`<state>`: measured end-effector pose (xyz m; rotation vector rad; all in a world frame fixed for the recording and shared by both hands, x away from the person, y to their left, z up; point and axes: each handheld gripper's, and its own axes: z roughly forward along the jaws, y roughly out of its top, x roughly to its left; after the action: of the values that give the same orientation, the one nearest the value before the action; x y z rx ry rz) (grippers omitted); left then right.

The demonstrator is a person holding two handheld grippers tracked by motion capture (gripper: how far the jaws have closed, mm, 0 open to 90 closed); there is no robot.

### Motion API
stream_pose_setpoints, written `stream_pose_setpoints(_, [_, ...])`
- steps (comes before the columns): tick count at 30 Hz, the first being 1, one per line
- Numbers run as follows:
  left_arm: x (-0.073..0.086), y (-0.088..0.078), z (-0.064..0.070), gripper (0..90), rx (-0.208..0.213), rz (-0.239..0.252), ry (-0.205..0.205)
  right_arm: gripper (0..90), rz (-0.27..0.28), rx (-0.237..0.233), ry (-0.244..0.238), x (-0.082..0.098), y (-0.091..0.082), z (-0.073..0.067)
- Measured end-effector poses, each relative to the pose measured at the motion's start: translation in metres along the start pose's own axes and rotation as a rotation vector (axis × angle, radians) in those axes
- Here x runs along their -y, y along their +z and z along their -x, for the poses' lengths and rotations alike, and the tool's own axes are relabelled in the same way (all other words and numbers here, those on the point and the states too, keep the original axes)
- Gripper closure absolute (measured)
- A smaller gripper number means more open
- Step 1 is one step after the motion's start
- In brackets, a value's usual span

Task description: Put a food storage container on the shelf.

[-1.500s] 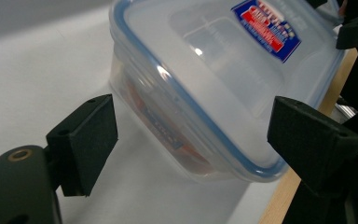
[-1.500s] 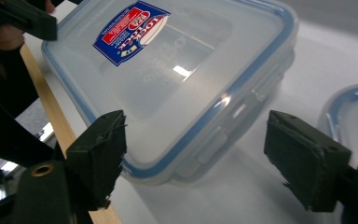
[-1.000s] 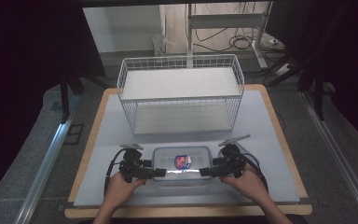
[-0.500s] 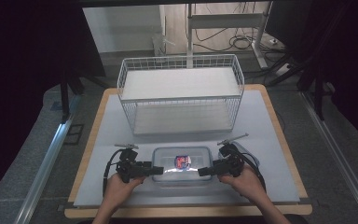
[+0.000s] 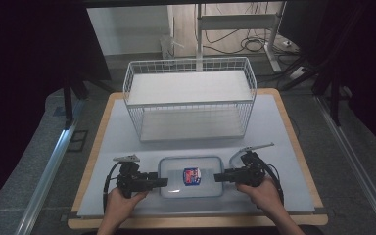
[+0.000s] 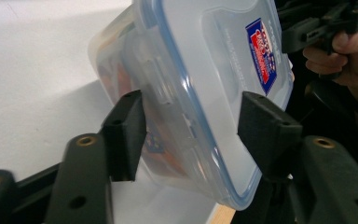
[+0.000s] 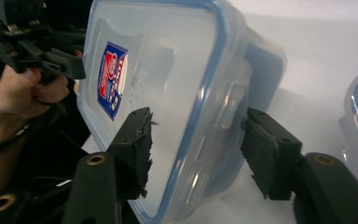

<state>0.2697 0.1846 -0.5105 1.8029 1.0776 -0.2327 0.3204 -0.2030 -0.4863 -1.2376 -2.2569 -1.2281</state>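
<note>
So far the work stands at the grasp itself: the clear lidded container (image 5: 191,176) with a red-and-blue label sits flat near the front edge of the tabletop (image 5: 293,147), roughly midway between its left and right edges, and it has not been lifted. The left hand-held gripper (image 5: 161,182) straddles the container's left end and the right hand-held gripper (image 5: 219,177) its right end. Both sets of jaws have just been closing, with the container's lid rim and side latch between them. In the gripper views the left pads (image 6: 127,128) and right pads (image 7: 137,140) lie against or just beside the plastic; a firm clench cannot be told. The wire basket (image 5: 191,100) toward the back edge holds nothing. Judged from this, lifting and any placing remain.
</note>
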Motion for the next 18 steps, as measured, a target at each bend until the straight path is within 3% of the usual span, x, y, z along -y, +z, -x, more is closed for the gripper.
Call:
stream_pose_setpoints(7, [0.0065, -0.0018, 0.0094, 44.8, -0.029, 0.019, 0.041, 48.8, 0.004, -0.009, -0.015, 0.0033, -0.0040, -0.0021])
stream_pose_setpoints(18, [0.0070, -0.0028, 0.0103, 47.1, -0.028, 0.032, 0.021, 50.9, 0.028, -0.034, -0.001, 0.0078, -0.0064, -0.0003])
